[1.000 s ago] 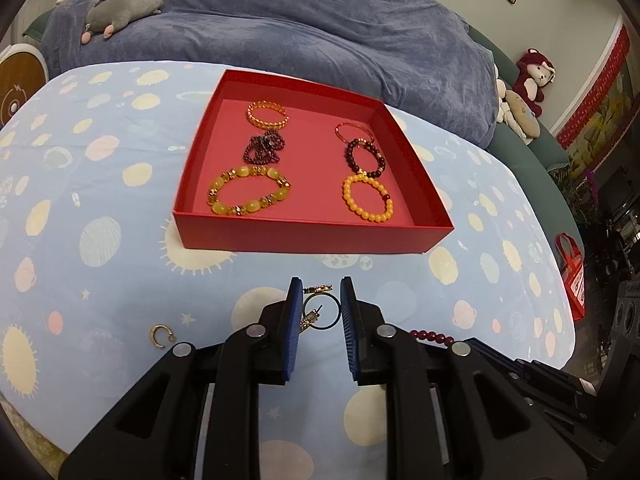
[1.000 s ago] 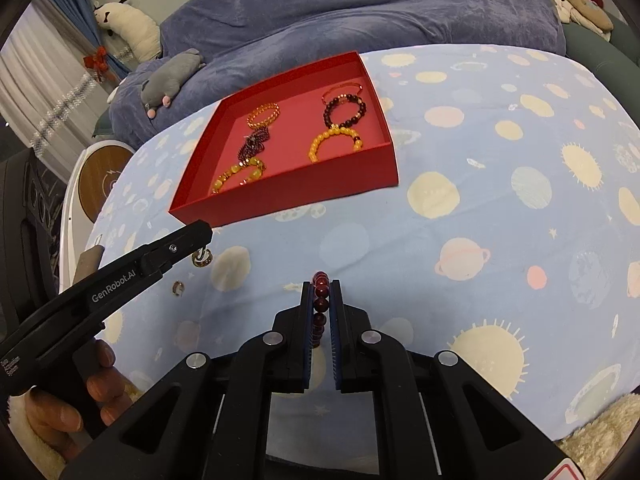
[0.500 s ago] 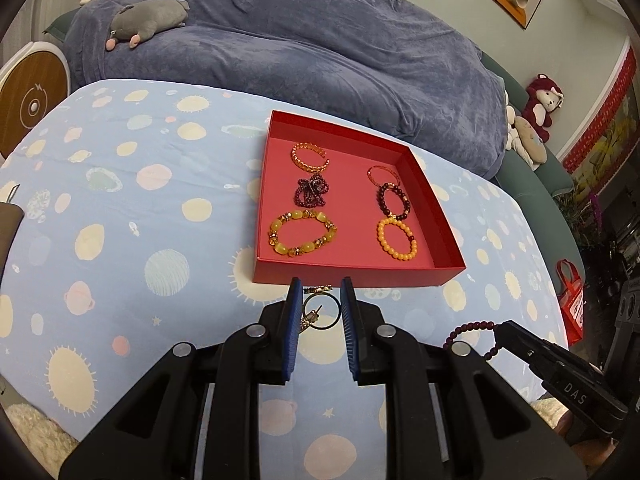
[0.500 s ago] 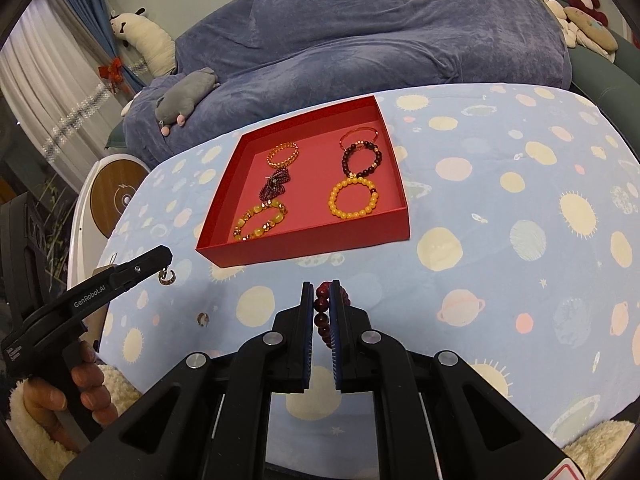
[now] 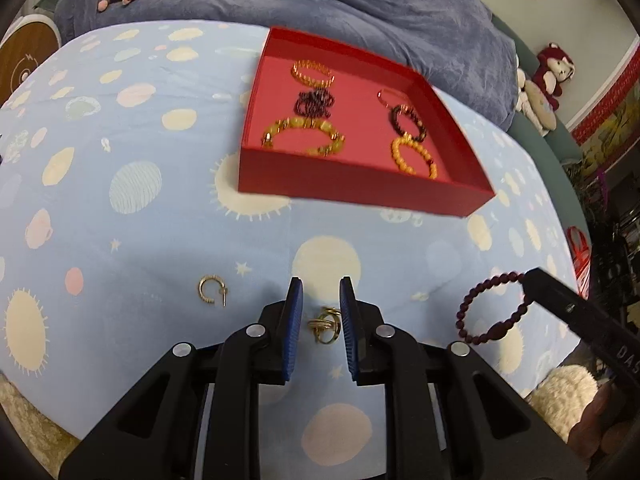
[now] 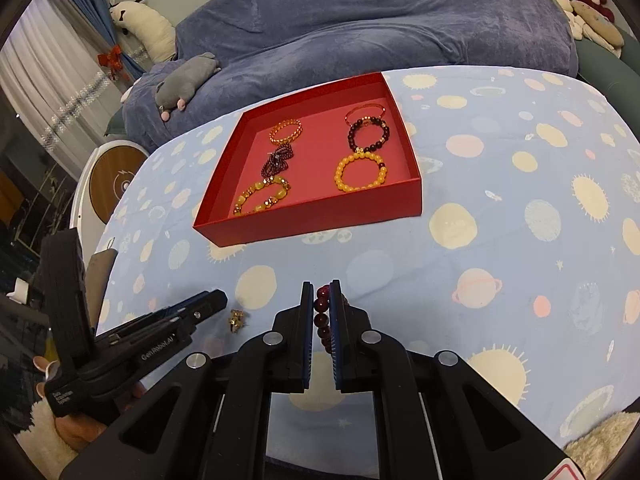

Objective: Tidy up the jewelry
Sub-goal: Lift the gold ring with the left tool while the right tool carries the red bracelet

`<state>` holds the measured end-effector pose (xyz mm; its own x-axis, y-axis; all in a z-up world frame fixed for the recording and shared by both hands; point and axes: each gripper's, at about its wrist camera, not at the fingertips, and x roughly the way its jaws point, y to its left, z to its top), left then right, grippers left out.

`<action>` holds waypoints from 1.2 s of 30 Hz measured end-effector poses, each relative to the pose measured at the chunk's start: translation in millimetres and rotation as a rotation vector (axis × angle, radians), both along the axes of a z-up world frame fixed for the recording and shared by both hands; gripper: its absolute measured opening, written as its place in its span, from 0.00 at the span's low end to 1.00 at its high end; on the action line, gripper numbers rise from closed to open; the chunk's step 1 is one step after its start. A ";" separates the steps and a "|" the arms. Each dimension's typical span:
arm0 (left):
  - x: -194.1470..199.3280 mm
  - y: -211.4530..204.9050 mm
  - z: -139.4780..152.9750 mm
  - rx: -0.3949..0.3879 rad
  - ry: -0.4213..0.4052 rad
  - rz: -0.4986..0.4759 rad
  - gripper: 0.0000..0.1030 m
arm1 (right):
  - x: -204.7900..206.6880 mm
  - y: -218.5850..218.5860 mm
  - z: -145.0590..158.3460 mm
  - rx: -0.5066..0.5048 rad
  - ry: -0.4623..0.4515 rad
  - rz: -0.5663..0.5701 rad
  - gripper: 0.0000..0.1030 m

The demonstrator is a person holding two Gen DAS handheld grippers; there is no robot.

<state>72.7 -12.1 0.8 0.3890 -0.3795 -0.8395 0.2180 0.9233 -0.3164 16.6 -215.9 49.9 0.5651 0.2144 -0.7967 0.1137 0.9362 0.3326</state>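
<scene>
The gold earring [image 5: 325, 325] lay between the blue pads of the left claw [image 5: 320, 316], low on the light-blue surface [image 5: 160, 240]. Whether the pads pressed it could not be determined; a narrow gap showed on each side. A second gold hoop [image 5: 212, 290] lay on the cloth to the left of this claw, clear of it.

The right claw [image 6: 321, 320] was closed on a dark red bead bracelet [image 6: 322, 318]; in the left wrist view the loop [image 5: 494, 308] hung from its tip, to the right of the left claw.

Ahead of both claws stood the red tray [image 6: 304, 220] with six bracelets in two columns. Its near wall faced the claws, with a strip of bare cloth between. The surface's rounded edge fell away to both sides.
</scene>
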 end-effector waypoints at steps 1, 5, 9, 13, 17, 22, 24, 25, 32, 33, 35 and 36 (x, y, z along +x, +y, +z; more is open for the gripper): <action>-2.3 1.5 -1.4 -0.015 0.008 0.002 0.17 | -1.1 0.3 -1.9 0.002 0.004 -0.001 0.08; -7.4 5.4 -0.8 0.010 -0.008 0.009 0.16 | -3.2 0.2 -4.2 0.009 0.008 -0.005 0.08; -13.3 11.5 0.3 -0.012 0.009 0.015 0.22 | -3.7 0.1 -4.9 0.012 0.012 -0.006 0.08; -22.4 7.0 -3.2 0.009 0.012 -0.016 0.26 | -5.0 1.5 -7.0 0.014 0.020 -0.005 0.08; -28.2 -4.5 -7.6 0.022 0.017 -0.051 0.26 | -6.5 3.6 -8.6 0.016 0.023 -0.001 0.08; -32.3 -20.8 -9.5 0.038 0.000 -0.096 0.26 | -5.6 4.2 -9.9 0.019 0.026 0.001 0.08; -30.4 -23.8 -16.3 0.060 0.010 -0.089 0.26 | -5.6 4.3 -10.8 0.022 0.028 0.001 0.08; -29.6 -23.3 -18.2 0.066 0.006 -0.075 0.26 | -5.4 4.2 -11.0 0.023 0.029 0.001 0.08; -21.1 -22.6 -19.2 0.064 -0.011 -0.050 0.26 | -4.9 3.0 -13.5 0.030 0.032 -0.003 0.08; -20.6 -23.3 -19.4 0.064 -0.015 -0.049 0.26 | -4.9 2.9 -14.1 0.032 0.033 -0.004 0.08; -20.2 -25.5 -19.7 0.068 -0.028 -0.053 0.26 | -4.9 2.8 -14.4 0.032 0.033 -0.003 0.08; -19.5 -26.5 -19.8 0.068 -0.031 -0.056 0.25 | -4.7 2.8 -14.6 0.031 0.033 -0.002 0.08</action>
